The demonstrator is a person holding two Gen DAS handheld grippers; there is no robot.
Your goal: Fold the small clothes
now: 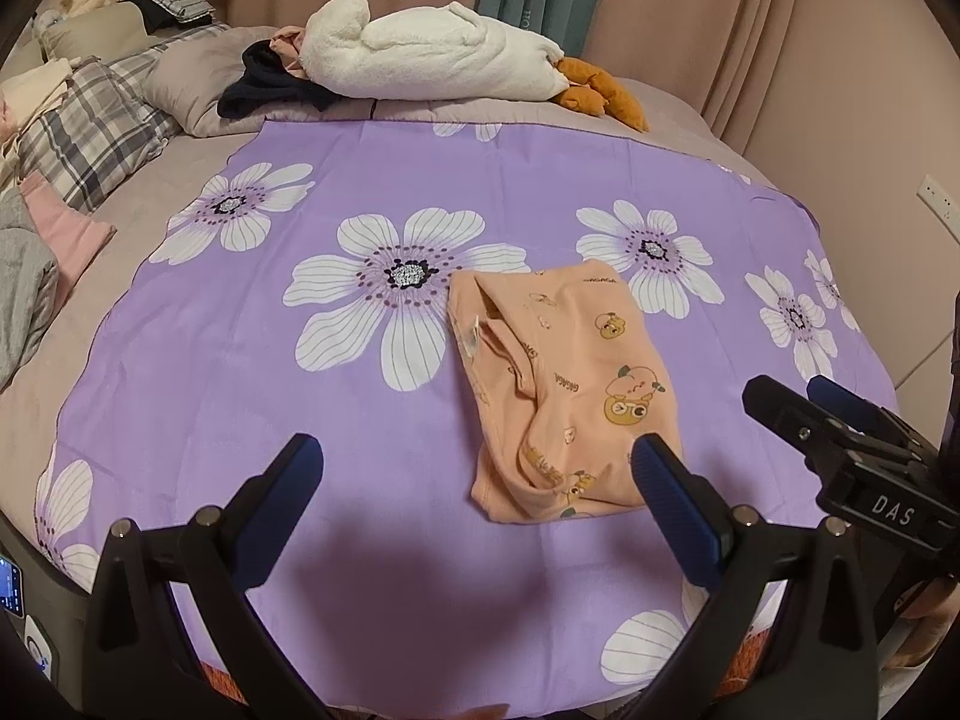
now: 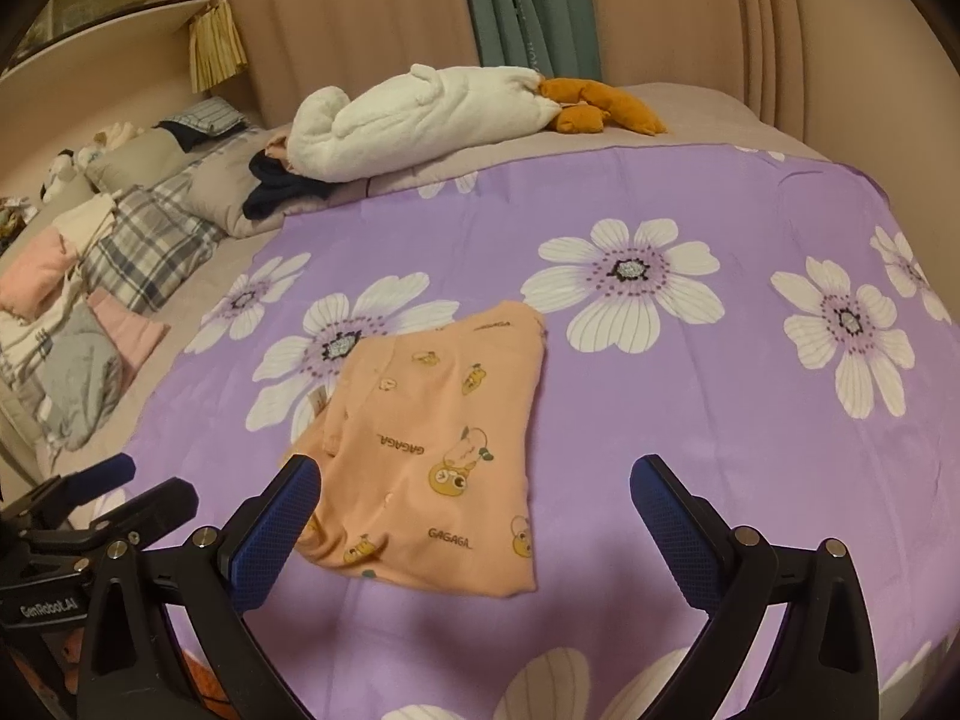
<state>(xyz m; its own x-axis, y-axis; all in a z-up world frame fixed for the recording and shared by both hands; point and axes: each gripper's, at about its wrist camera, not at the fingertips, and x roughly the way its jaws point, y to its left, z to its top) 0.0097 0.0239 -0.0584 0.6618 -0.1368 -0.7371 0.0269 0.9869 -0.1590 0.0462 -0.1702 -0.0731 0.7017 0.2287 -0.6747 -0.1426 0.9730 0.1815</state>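
Left wrist view looks down over a purple sheet (image 1: 240,372) printed with large white flowers, spread across a bed. The left gripper (image 1: 480,468) fills the foreground with its two blue-padded fingers (image 1: 675,495) spread wide and nothing between them. A folded peach garment (image 1: 558,384) with small cartoon prints lies flat on the sheet just ahead and toward the right finger, whose tip overlaps the garment's near right corner in the picture; whether it touches cannot be told. The right gripper (image 1: 798,399) enters from the right edge, beside the garment, its fingers seen edge-on with a gap between the tips. At the far side of the bed lie a white plush toy (image 1: 432,54) with orange feet, a dark garment (image 1: 264,90) and a plaid pillow (image 1: 96,132). Right wrist view shows the right gripper (image 2: 474,474) with its blue fingers (image 2: 276,516) parted wide and empty. The peach garment (image 2: 432,450) lies on the purple sheet (image 2: 720,420) ahead, nearer the left finger, which overlaps its near left edge in the picture. The left gripper (image 2: 156,483) shows at the lower left, beside the garment. The white plush toy (image 2: 414,120) lies at the far side and the plaid pillow (image 2: 150,240) toward the left.
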